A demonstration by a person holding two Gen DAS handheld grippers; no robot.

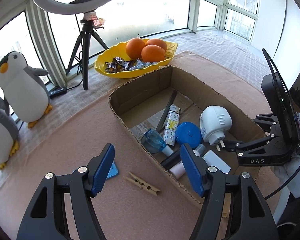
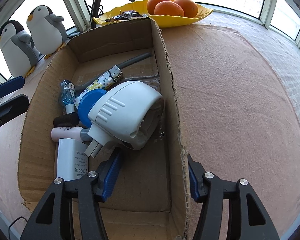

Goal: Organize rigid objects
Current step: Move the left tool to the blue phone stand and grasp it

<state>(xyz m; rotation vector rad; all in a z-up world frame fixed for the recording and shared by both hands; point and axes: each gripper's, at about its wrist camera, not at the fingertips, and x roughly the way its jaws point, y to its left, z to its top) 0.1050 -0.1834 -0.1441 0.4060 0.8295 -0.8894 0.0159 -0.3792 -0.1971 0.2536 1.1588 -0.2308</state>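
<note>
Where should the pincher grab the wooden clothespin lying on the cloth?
Best guess: grab the wooden clothespin across its thin middle, near the spring, coming straight down from above. It lies flat and slanted on the cloth, so turn the open left gripper until its fingers sit on the two long sides.

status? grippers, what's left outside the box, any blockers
Left gripper open, empty, above clothespin. Right gripper open, straddling cardboard box wall. Clothespin and blue item outside the box. No blockers.
</note>
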